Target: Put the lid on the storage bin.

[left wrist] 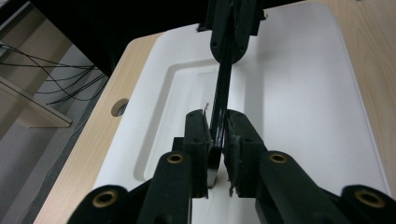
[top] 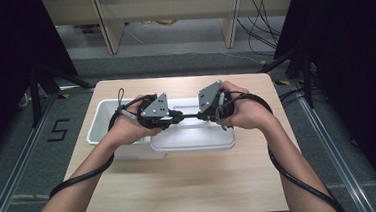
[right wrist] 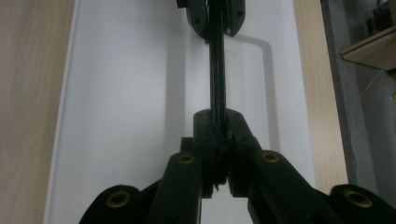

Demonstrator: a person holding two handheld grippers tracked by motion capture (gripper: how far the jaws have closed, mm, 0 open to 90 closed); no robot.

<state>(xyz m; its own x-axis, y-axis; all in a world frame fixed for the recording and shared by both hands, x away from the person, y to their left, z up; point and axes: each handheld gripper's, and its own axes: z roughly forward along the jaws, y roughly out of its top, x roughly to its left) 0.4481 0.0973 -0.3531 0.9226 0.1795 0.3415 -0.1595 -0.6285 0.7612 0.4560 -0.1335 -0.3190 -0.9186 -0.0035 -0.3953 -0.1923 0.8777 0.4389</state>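
While both grippers pinch a thin black rod (top: 189,116) end to end, left gripper (top: 176,118) and right gripper (top: 202,115) jaws clamped on it, white lid (top: 193,138) beneath, white bin (top: 102,119) at left, wooden table (top: 181,181) around.

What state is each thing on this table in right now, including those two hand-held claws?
Left gripper: shut on one end of the black strip.
Right gripper: shut on the strip's other end.
Black strip: held level between both grippers, above the lid.
White lid: lying flat, partly over the bin.
White bin: uncovered at its left part.
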